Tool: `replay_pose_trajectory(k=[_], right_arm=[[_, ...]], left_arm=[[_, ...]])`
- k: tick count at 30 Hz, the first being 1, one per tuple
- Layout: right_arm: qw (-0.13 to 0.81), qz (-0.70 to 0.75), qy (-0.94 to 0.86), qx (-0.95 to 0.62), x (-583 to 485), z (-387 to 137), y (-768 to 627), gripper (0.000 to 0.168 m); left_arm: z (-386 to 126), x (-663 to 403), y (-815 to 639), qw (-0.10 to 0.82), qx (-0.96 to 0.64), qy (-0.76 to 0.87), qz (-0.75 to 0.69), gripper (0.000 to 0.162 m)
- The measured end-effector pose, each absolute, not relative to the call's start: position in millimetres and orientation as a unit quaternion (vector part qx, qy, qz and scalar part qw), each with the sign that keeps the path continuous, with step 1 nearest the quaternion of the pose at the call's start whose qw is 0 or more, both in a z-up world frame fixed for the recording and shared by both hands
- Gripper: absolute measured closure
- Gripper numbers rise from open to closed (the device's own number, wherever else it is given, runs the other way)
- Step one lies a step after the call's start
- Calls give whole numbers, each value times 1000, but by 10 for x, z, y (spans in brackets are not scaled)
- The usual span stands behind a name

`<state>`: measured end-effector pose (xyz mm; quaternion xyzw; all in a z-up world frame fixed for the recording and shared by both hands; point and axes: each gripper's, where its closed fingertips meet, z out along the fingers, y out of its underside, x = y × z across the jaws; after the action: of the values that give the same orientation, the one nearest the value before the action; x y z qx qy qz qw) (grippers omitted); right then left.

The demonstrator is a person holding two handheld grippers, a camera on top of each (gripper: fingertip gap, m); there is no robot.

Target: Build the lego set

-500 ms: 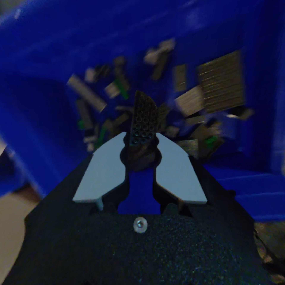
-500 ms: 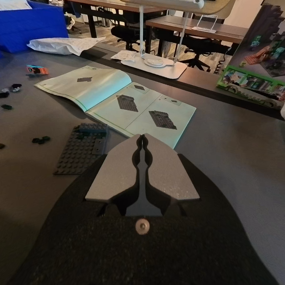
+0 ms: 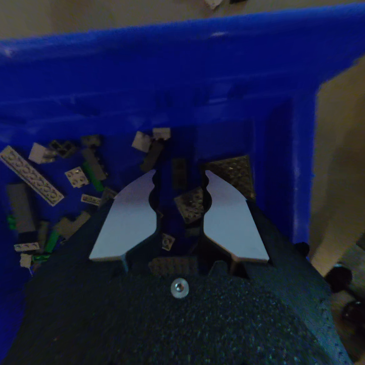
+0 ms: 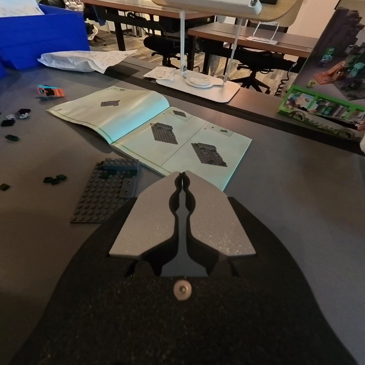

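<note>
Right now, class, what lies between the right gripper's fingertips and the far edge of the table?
In the right wrist view, the open instruction booklet lies on the grey table just beyond the shut right gripper.

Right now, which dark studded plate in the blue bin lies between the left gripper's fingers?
The small dark wedge plate, beside the right finger of the open left gripper. The larger dark plate lies outside, by the bin wall.

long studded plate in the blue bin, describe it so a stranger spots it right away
Look inside the blue bin, at the far left of the loose brick pile. The long studded plate lies diagonally there, light grey, far longer and narrower than the stubby bricks around it.
</note>
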<state>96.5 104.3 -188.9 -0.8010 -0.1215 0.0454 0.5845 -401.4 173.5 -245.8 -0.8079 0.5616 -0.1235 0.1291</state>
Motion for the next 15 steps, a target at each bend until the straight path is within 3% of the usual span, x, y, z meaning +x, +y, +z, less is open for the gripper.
replay_pose_trajectory(k=[9, 15], right_arm=[[587, 51, -122, -799, 958, -1877, 1039, 168], [590, 57, -121, -796, 954, -1859, 1030, 168]], left_arm=[[-2552, -4066, 1754, 95, -831, 538, -107, 127], [-2567, -4107, 1773, 99, -832, 543, -58, 143]])
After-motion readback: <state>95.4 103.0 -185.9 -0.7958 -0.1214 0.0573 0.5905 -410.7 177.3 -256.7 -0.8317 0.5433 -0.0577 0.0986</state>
